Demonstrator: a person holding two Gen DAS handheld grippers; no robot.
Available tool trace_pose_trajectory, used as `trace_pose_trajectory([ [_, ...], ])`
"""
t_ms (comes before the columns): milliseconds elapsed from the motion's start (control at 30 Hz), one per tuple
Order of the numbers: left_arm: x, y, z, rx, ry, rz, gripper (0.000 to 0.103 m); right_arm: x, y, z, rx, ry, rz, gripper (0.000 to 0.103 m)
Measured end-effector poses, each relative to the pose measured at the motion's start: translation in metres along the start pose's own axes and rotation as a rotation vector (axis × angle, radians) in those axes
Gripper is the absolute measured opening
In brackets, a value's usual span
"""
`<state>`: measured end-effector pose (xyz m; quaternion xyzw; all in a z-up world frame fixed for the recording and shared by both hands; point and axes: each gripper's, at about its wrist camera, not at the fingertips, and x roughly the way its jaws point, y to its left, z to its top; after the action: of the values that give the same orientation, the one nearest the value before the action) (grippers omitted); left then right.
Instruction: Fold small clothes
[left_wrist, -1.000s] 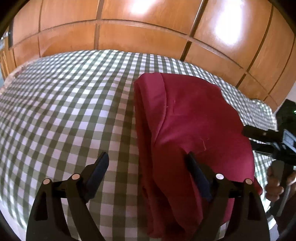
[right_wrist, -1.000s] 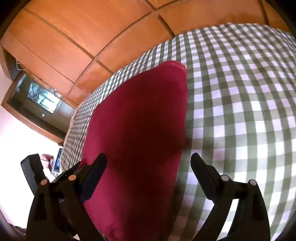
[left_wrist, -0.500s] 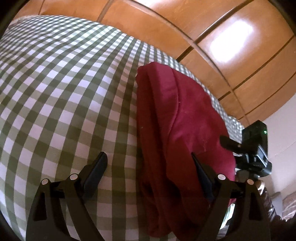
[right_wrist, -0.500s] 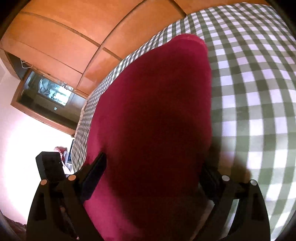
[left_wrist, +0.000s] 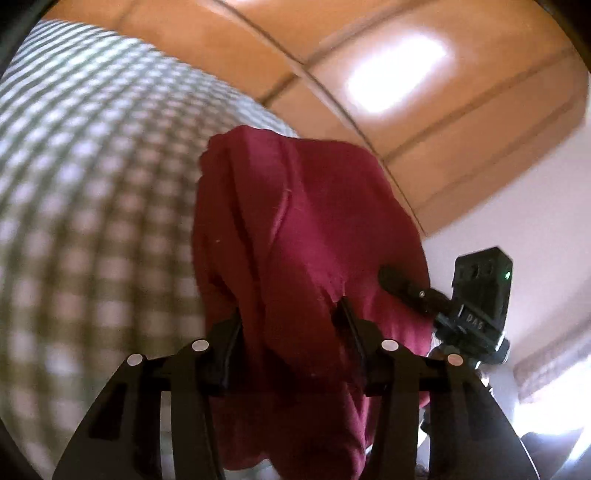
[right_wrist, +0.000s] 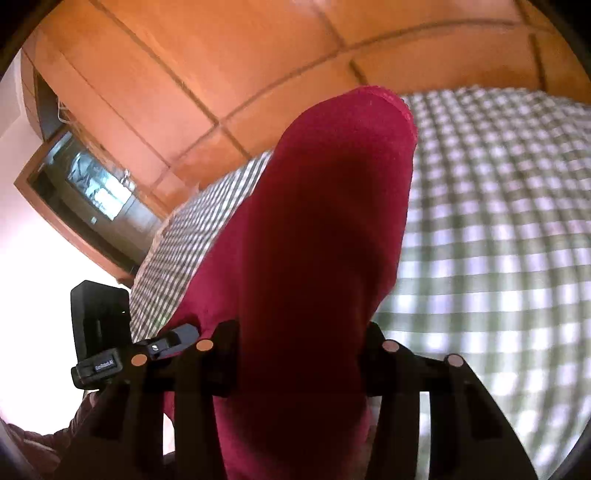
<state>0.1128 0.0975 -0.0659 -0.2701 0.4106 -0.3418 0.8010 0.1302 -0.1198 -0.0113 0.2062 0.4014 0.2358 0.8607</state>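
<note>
We have just been closing both tools: our left gripper (left_wrist: 291, 325) and right gripper (right_wrist: 301, 339) each clench the near edge of the red garment (left_wrist: 306, 229), which stretches ahead over the checked cloth (left_wrist: 92, 192).

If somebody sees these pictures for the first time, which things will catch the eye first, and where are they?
The dark red garment fills the middle of both views, bunched between the fingers of each gripper. It lies on a green-and-white checked cloth, with orange wooden panels behind. The left gripper and right gripper have just been closing on its near edge.
</note>
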Motion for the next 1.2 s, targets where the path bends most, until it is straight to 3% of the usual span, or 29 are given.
trace_pose_trajectory([
  [233,0.111,-0.102,0.023,0.218,0.163,-0.079,0.046,-0.093,-0.067,0.006,0.093,-0.171,-0.167,0.045],
  [367,0.175,-0.153,0.027,0.335,0.235,-0.072,0.046,-0.128,-0.121,0.005,0.191,-0.229,-0.279,0.047],
  [467,0.223,-0.175,0.02,0.399,0.303,0.009,0.046,-0.137,-0.164,-0.008,0.275,-0.233,-0.384,0.052],
  [500,0.241,-0.18,0.014,0.438,0.317,0.112,0.046,-0.138,-0.174,-0.012,0.301,-0.225,-0.401,0.059],
  [567,0.259,-0.18,0.008,0.466,0.333,0.193,0.055,-0.14,-0.194,-0.025,0.359,-0.205,-0.427,0.067],
  [667,0.257,-0.184,0.0,0.478,0.298,0.224,0.058,-0.154,-0.191,-0.035,0.361,-0.258,-0.463,0.069],
  [733,0.25,-0.19,-0.01,0.521,0.285,0.244,0.058,-0.169,-0.177,-0.039,0.325,-0.314,-0.542,0.066],
  [800,0.242,-0.193,-0.015,0.554,0.262,0.273,0.058,-0.182,-0.153,-0.039,0.273,-0.352,-0.561,0.05],
  [867,0.24,-0.194,-0.015,0.563,0.248,0.295,0.058,-0.186,-0.133,-0.037,0.223,-0.351,-0.547,0.043],
  [967,0.243,-0.188,-0.001,0.557,0.236,0.315,0.058,-0.17,-0.111,-0.048,0.189,-0.26,-0.472,0.031],
  [1067,0.244,-0.182,-0.006,0.55,0.222,0.356,0.058,-0.129,-0.118,-0.064,0.236,-0.106,-0.489,0.03],
  [1133,0.237,-0.169,-0.011,0.506,0.231,0.354,0.058,-0.116,-0.123,-0.075,0.283,-0.114,-0.473,0.03],
  [1200,0.232,-0.163,-0.013,0.49,0.224,0.353,0.059,-0.113,-0.115,-0.079,0.226,-0.132,-0.52,0.03],
])
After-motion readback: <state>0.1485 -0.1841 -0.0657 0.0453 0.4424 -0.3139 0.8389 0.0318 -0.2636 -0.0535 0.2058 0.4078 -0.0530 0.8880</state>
